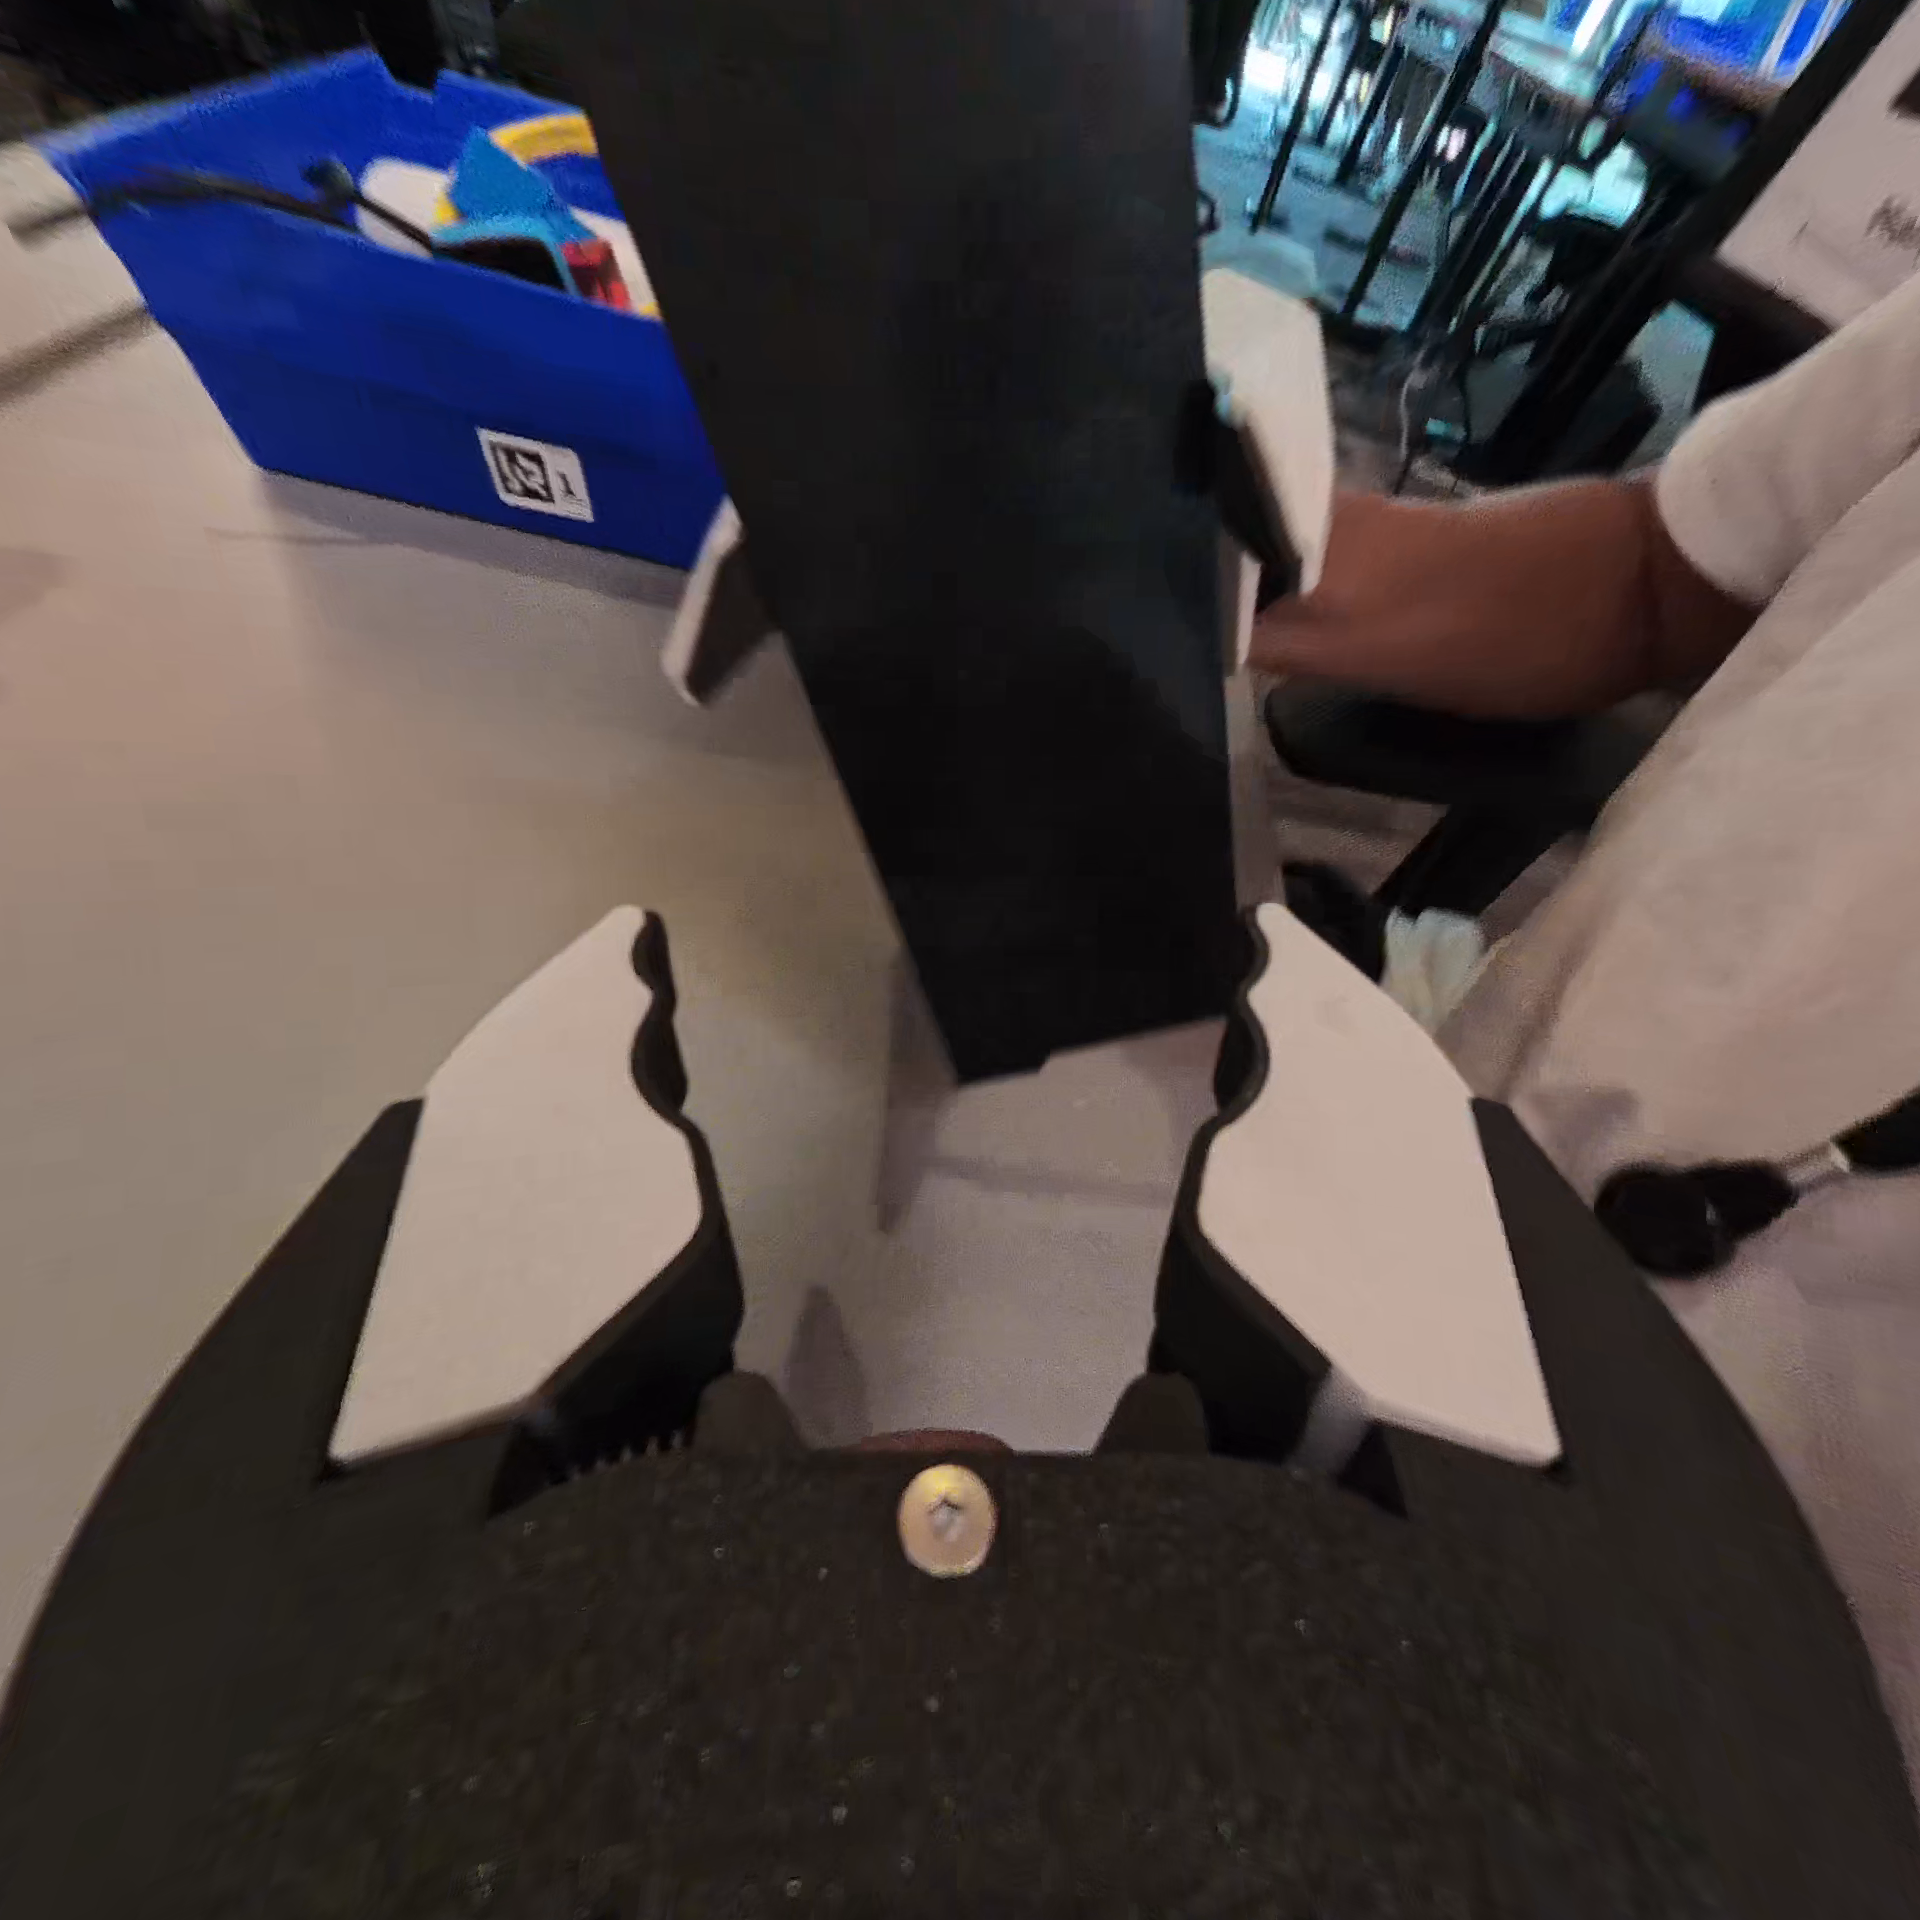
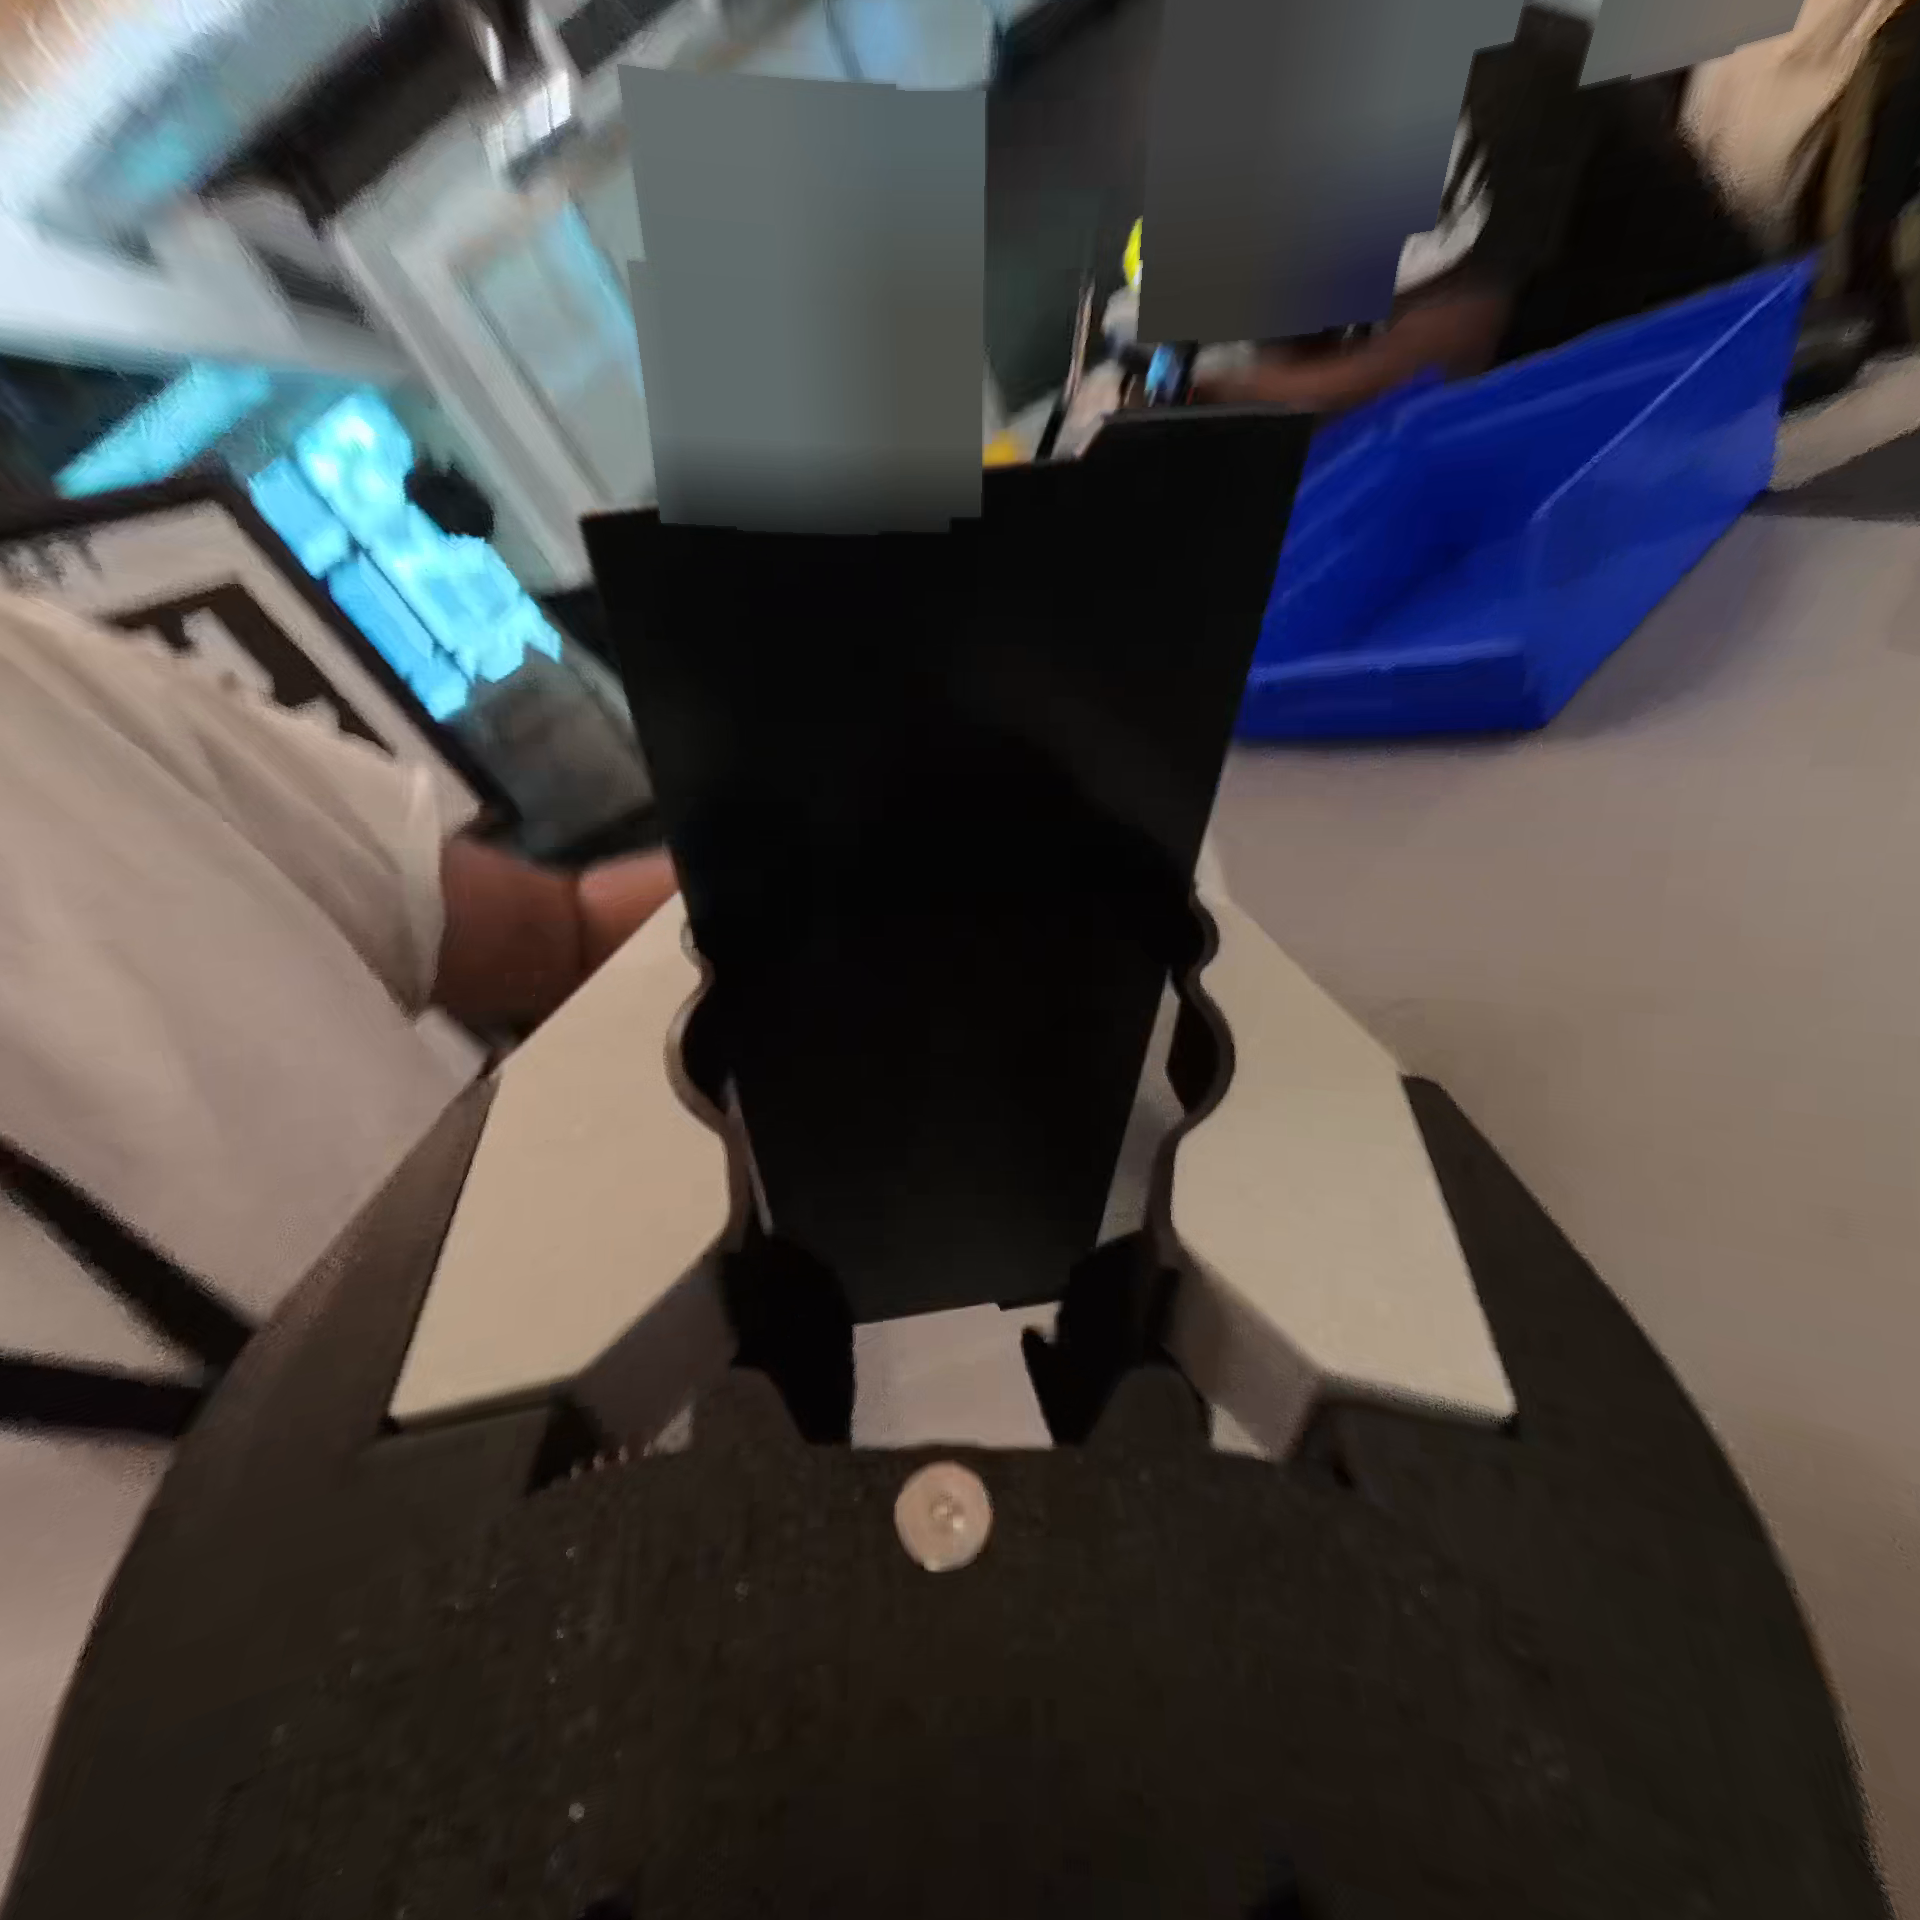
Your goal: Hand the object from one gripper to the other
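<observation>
In the left wrist view, nearest to us, the left gripper [image 1: 951,997] stands with its fingers wide apart and grips nothing. The lower end of the flat black object [image 1: 966,540] reaches down between the fingertips; its right edge lies close against the right finger [image 1: 1340,1143], though we cannot tell whether they touch, and the left finger [image 1: 540,1164] is clear of it. Farther up the object, the right gripper [image 1: 987,540] crosses behind it, a white finger showing on each side of the black face. Beyond that lies the grey table [image 1: 312,883], and on it a blue bin [image 1: 416,343] with mixed items inside and a square marker sticker on its side. To the right we see a person's hand [image 1: 1475,603] and a white sleeve [image 1: 1787,447].

In the right wrist view, the right gripper [image 2: 948,956] is clamped on the black object [image 2: 935,831]: both scalloped pads press its long edges, and the object runs up and away from the camera. The picture is blurred here, so the object's top edge is hard to read. Behind it, to the right, a blue bin [image 2: 1538,540] rests on the table [image 2: 1610,935]; to the left is a white sleeve [image 2: 208,883].
</observation>
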### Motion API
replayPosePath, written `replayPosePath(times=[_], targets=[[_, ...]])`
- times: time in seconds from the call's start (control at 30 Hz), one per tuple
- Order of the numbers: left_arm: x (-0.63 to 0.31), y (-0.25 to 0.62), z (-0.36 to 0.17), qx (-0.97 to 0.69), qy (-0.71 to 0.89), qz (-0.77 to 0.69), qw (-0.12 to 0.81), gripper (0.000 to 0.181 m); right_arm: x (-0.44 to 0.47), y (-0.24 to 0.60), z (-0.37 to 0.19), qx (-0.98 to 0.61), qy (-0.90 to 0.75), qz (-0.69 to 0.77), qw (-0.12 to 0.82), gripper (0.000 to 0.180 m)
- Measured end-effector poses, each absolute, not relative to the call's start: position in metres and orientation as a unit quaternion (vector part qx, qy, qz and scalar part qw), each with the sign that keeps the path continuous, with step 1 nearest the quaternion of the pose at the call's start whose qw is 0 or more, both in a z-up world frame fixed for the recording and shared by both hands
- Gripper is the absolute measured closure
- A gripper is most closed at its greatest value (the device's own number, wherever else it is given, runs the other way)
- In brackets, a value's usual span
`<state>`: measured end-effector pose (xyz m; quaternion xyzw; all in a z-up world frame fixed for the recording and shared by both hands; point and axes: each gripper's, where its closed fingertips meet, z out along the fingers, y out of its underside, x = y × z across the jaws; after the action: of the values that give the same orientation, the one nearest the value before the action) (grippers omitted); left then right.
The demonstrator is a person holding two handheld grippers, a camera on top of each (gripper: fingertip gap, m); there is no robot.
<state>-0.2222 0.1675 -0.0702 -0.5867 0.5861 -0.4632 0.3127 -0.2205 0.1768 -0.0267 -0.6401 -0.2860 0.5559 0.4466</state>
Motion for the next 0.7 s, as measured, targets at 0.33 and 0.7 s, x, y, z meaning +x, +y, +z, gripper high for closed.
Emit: replayPosePath(times=[0.33,0.7], targets=[[-0.235,0.129,-0.019,-0.408,0.796,-0.412,0.175,0.118,-0.243,0.082,-0.031,-0.563,-0.451,0.691,-0.052,0.094],[-0.24,0.136,-0.035,-0.456,0.725,-0.479,0.193,0.179,-0.223,0.108,-0.028,-0.574,-0.389,0.72,0.036,0.09]])
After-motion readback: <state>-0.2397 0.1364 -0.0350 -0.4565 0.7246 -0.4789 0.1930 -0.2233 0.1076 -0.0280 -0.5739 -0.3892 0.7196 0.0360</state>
